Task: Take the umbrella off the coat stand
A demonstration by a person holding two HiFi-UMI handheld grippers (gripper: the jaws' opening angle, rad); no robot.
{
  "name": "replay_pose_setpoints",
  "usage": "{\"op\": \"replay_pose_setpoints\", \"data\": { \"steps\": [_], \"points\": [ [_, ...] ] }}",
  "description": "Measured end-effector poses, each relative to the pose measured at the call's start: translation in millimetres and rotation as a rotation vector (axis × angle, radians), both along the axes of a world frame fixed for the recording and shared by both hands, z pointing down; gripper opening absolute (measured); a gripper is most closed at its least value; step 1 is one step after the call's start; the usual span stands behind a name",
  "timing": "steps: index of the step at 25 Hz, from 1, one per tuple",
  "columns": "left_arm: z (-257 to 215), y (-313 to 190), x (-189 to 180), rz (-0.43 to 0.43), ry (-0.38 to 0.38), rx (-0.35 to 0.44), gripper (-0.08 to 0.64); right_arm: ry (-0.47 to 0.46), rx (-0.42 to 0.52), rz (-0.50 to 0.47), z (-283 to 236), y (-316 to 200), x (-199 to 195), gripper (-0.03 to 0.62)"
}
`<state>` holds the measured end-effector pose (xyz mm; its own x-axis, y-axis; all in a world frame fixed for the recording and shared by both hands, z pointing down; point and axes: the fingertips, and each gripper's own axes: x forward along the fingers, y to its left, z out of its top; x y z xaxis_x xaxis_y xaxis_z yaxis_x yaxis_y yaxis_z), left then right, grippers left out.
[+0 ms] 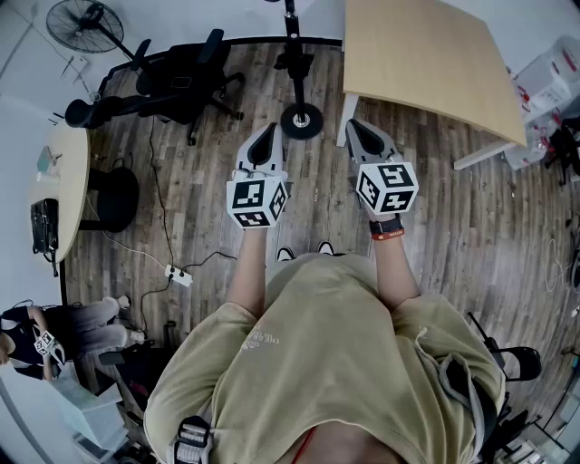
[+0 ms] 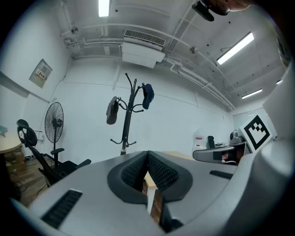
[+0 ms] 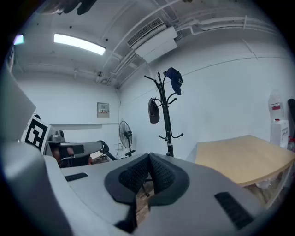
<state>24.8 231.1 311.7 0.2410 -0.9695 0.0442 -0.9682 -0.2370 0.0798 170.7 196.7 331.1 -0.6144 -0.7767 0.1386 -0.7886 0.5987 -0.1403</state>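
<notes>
A black coat stand [image 1: 300, 119] rises from the wooden floor just ahead of me, left of the table. In the left gripper view the coat stand [image 2: 128, 117] carries a short dark folded umbrella [image 2: 111, 110] on a left hook and a blue cap [image 2: 147, 94] near the top. The right gripper view shows the same coat stand [image 3: 165, 115], umbrella [image 3: 153, 110] and cap [image 3: 174, 79]. My left gripper [image 1: 269, 132] and right gripper [image 1: 354, 128] are held side by side, level, well short of the stand. Both are shut with nothing between the pads.
A light wooden table [image 1: 426, 54] stands right of the stand. Black office chairs [image 1: 172, 86] and a floor fan [image 1: 86, 23] are at the back left, with a rounded desk [image 1: 63, 172] further left. A power strip [image 1: 178, 276] and its cable lie on the floor. A person [image 1: 54, 331] sits at the lower left.
</notes>
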Motion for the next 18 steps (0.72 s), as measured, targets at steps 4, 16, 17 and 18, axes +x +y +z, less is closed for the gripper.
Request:
{"op": "replay_pose_setpoints", "data": {
  "steps": [4,16,17,18],
  "points": [
    [8,2,17,0.009,-0.009,-0.004,0.023,-0.002,-0.002,-0.012,8,4,9,0.017],
    [38,-23,17,0.006,0.013,-0.066,0.023,-0.026,-0.048,-0.046,30,-19,-6,0.015],
    [40,-30,14,0.007,0.018,-0.065,0.023,-0.028,-0.049,-0.035,33,-26,-7,0.015],
    [42,-37,12,0.009,0.023,-0.066,0.023,-0.029,-0.054,-0.023,36,-34,-7,0.015]
  ]
}}
